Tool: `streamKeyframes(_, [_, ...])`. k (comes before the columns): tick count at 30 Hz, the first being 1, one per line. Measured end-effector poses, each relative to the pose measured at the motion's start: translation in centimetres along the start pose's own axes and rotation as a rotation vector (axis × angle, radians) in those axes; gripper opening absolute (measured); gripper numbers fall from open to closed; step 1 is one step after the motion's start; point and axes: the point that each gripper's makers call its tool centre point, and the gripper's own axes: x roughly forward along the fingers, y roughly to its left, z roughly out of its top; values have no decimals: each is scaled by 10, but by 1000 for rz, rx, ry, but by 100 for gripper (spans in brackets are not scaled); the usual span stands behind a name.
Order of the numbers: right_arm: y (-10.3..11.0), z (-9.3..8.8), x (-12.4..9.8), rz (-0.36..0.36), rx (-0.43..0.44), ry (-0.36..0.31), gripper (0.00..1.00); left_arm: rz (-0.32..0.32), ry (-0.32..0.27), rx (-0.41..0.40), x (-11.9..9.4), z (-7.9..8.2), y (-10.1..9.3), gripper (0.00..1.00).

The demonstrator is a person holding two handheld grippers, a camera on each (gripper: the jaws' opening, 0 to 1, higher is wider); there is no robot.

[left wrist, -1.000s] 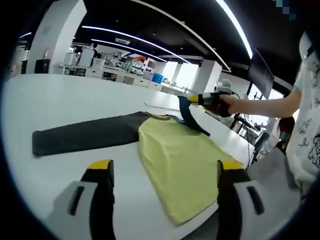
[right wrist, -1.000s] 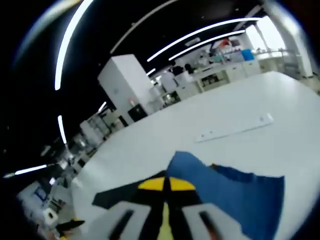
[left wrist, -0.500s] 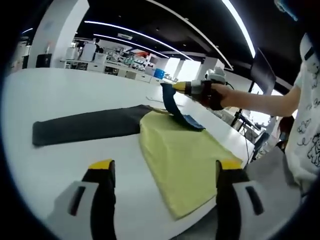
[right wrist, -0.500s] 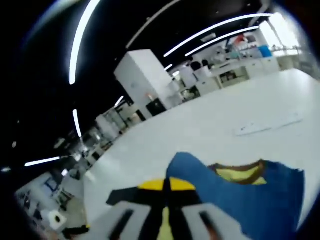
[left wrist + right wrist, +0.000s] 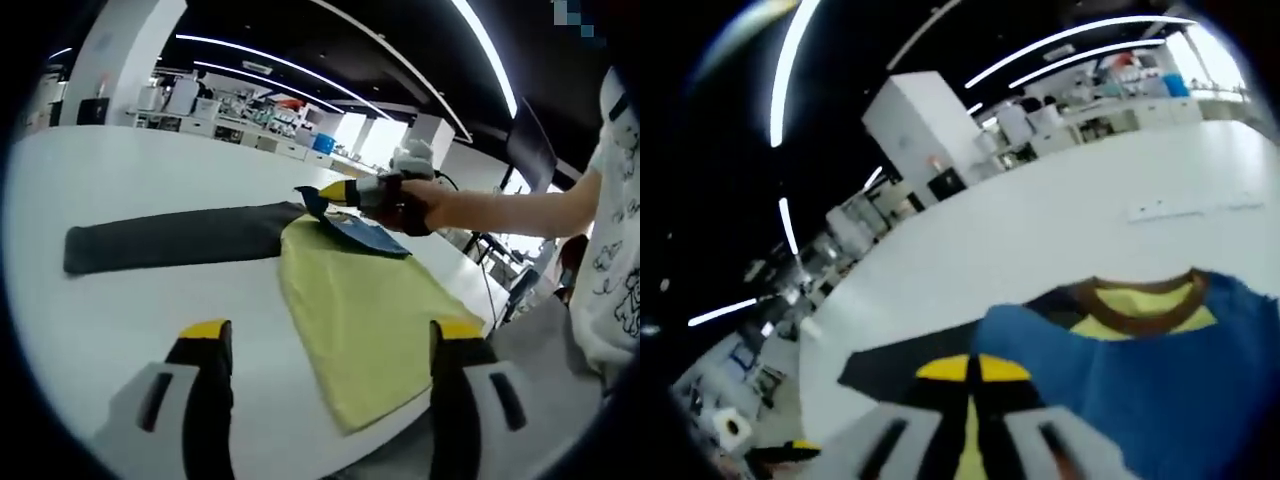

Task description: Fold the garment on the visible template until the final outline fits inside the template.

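Your garment (image 5: 360, 300) lies flat on the white table (image 5: 120, 190), lab benches (image 5: 250, 110) and ceiling light strips (image 5: 480, 50) behind. Your right gripper (image 5: 968, 372) pinches its blue sleeve (image 5: 1120, 380) over the collar; your left gripper (image 5: 325, 345) hangs wide, holding nothing.

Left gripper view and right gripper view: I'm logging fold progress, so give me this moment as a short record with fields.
garment: shirt, yellow body, flat on white table
dark sleeve: stretched out flat to one side
blue sleeve: pinched and carried over the yellow body
right tool: shut on blue sleeve
left tool: open, holding nothing, above table edge
collar: brown trim, partly under blue cloth
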Motion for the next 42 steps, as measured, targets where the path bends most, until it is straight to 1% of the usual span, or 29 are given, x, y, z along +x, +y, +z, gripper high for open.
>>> streamKeyframes(4, [-6,-7,8,-5,8,22,0,2,0,-12,0,-2,-1,78])
streamKeyframes(7, [-2,-18,12,2,-14,65,0,8,-7,-18,-1,-2,-1,77])
streamKeyframes(9, [-4,-23,16,-3,-16,79,0,11,-9,-25,-1,-3,-1,77])
streamKeyframes(13, [-7,-28,23,-4,-12,95,0,17,-11,-29,-2,-3,0,77])
streamKeyframes(15, [-7,-35,25,-10,-27,121,0,22,-13,-33,-2,-2,1,77])
streamKeyframes(18, [-10,-38,32,-8,-45,142,0,27,-14,-30,-3,-1,1,77])
streamKeyframes(22, [-12,-41,39,-5,-40,161,0,33,-23,-33,-3,2,4,76])
streamKeyframes(23, [-9,-43,37,0,-46,170,0,33,-24,-32,-3,2,4,76])
streamKeyframes(25, [-9,-46,37,14,-56,180,0,33,-24,-30,-4,2,4,76])
streamKeyframes(28, [-11,-45,38,22,-61,185,0,36,-25,-24,-5,4,6,76])
streamKeyframes(30, [-9,-43,36,42,-78,182,0,38,-28,-25,-6,5,7,76])
streamKeyframes(32, [-2,-40,31,72,-108,167,4,39,-25,-22,-7,4,8,76])
streamKeyframes(34, [0,-38,28,95,-110,154,11,38,-22,-19,-8,4,9,76])
streamKeyframes(35, [5,-36,25,114,-119,140,14,38,-22,-18,-8,4,9,76])
streamKeyframes(36, [8,-34,21,131,-145,134,18,39,-22,-15,-8,5,9,76])
streamKeyframes(37, [6,-35,21,139,-157,130,23,39,-24,-13,-8,6,10,76])
streamKeyframes(38, [6,-35,19,143,-170,127,28,38,-25,-13,-8,7,10,77])
streamKeyframes(41, [8,-32,7,153,-224,121,47,32,-28,-9,-7,9,11,77])
streamKeyframes(42, [8,-33,2,171,-259,126,55,30,-27,-7,-6,10,10,77])
